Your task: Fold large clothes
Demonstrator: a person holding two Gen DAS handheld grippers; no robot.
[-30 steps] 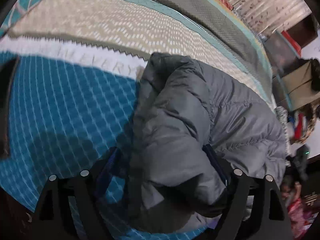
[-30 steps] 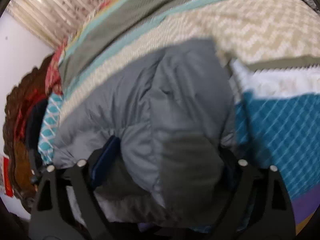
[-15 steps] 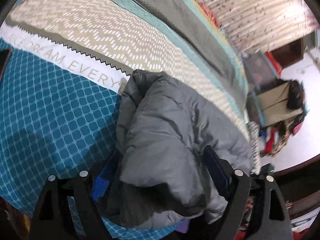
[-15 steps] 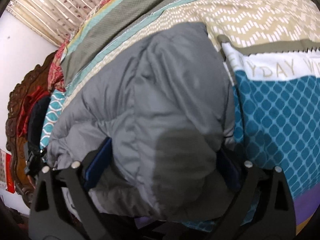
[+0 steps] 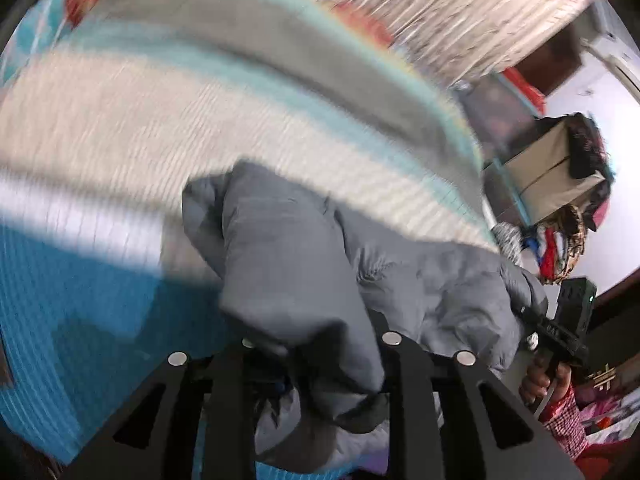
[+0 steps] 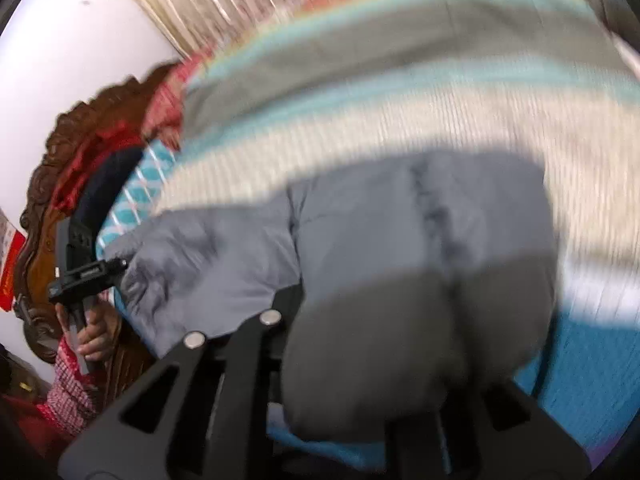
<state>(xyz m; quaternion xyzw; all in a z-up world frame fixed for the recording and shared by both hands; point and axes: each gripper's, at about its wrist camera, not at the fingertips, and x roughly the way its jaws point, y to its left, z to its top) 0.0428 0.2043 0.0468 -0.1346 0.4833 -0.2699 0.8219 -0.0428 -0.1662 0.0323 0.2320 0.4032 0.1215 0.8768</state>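
Note:
A grey puffer jacket (image 5: 304, 264) lies bunched on a bed with a striped and patterned bedspread (image 5: 200, 120). My left gripper (image 5: 316, 364) is shut on a thick fold of the jacket, which hides the fingertips. In the right wrist view the same jacket (image 6: 380, 248) bulges between the fingers of my right gripper (image 6: 360, 360), which is shut on it. Each view shows the other gripper held in a hand at the jacket's far side: the right gripper in the left wrist view (image 5: 560, 332), the left gripper in the right wrist view (image 6: 88, 276). Both views are motion-blurred.
A carved wooden headboard (image 6: 44, 184) with red and dark cloth stands at the bed's end. A cardboard box (image 5: 556, 168) and piled clothes (image 5: 560, 248) sit beyond the bed's other side. A curtain (image 5: 440, 8) hangs behind.
Both grippers have closed from wide apart onto the jacket folds. Both cameras have tilted and lifted, so more of the room and the far bedspread shows.

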